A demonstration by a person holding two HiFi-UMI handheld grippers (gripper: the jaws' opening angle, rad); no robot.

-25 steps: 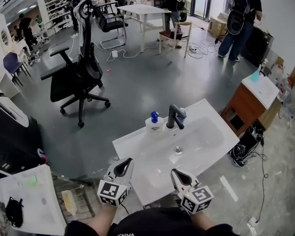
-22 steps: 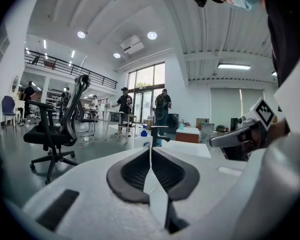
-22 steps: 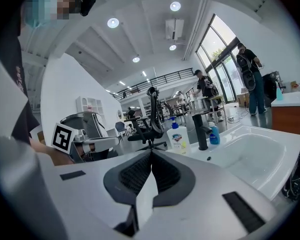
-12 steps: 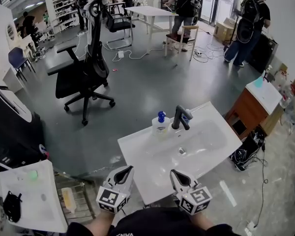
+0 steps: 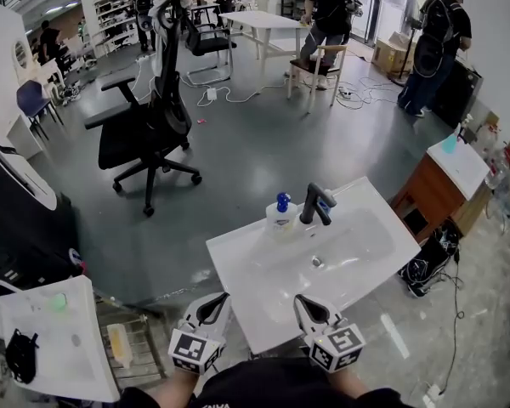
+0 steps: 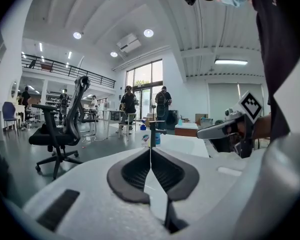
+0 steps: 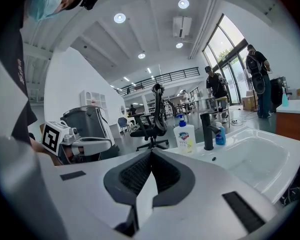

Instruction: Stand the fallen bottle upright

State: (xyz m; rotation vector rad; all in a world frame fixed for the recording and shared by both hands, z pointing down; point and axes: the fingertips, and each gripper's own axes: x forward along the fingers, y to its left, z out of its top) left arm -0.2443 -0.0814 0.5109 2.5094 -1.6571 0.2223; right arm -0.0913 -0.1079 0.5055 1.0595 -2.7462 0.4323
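Since no bottle lies on its side anywhere on the white rectangular ceramic sink (image 5: 238,266), the task looks finished, or very nearly so. Just off the sink's near edge are the left gripper (image 5: 219,301) and the right gripper (image 5: 304,304), each with its jaws pressed together on nothing, well apart from everything at the sink's far rim. On that far rim stands the black metal tap (image 5: 313,204). Just beside it, to its left in the head view, the white plastic pump bottle with a blue pump head (image 5: 280,215) stands upright on the sink's rim. A smaller blue bottle (image 7: 220,134), also upright, stands at the tap's other side. I judge nothing is left to set right.
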